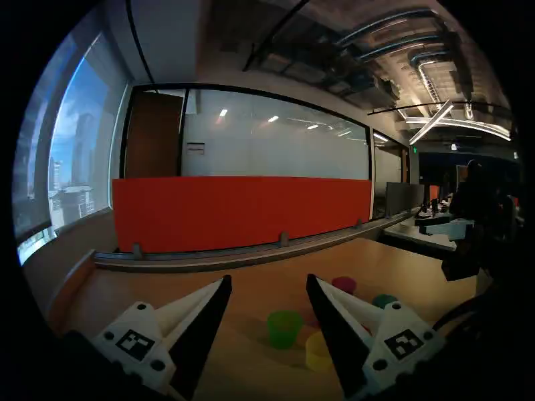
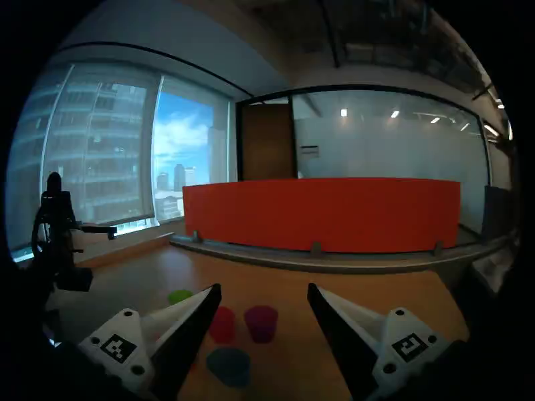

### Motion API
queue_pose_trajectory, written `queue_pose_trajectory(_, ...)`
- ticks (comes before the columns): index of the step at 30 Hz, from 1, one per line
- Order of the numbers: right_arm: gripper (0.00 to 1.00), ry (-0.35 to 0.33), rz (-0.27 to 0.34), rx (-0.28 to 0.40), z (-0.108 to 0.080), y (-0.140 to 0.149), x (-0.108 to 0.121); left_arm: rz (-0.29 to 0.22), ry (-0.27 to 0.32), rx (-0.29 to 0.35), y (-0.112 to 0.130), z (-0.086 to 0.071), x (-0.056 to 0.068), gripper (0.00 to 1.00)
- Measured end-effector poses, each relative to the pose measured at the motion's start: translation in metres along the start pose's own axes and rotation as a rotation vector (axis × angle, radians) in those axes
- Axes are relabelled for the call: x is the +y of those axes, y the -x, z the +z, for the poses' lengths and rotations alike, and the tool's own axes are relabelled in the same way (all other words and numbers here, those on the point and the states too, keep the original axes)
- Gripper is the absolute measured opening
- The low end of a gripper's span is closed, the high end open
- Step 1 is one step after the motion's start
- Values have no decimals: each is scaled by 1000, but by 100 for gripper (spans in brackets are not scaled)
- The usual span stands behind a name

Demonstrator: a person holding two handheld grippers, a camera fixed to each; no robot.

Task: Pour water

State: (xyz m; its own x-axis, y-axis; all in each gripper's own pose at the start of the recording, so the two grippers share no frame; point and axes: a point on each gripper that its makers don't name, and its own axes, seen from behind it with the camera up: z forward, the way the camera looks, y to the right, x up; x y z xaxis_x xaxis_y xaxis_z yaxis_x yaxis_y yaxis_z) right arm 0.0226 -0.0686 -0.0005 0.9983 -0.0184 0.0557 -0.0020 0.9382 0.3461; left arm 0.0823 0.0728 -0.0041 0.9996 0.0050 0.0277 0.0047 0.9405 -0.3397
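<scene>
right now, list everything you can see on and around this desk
green cup: one, green, on the desk ahead of the left gripper
yellow cup: one, yellow, beside the green cup, nearer
magenta cup: one, magenta, ahead of the right gripper
red cup: one, red, beside the magenta cup
blue cup: one, blue-teal, nearest the right gripper
desk: one, wood-brown, under the cups
divider panel: one, orange-red, along the desk's far edge
window: one, showing blue sky, beyond the desk's side
black stand: one, black, desk's edge by the window
left gripper: one, white and black, open
right gripper: one, white and black, open
</scene>
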Motion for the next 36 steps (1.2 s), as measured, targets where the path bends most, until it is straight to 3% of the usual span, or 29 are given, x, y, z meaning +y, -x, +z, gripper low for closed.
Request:
queue_pose_trajectory(10, 100, -168, 44, 7, 3, -11, -33, -29, 109, 13, -8, 3, 18, 82)
queue_pose_trajectory(24, 99, -213, 5, -104, 8, 14, -42, 18, 187, -48, 6, 8, 28, 82)
queue_pose_trajectory(36, 99, -236, -69, -226, 5, 42, -36, 37, 202, -126, 29, 15, 20, 82)
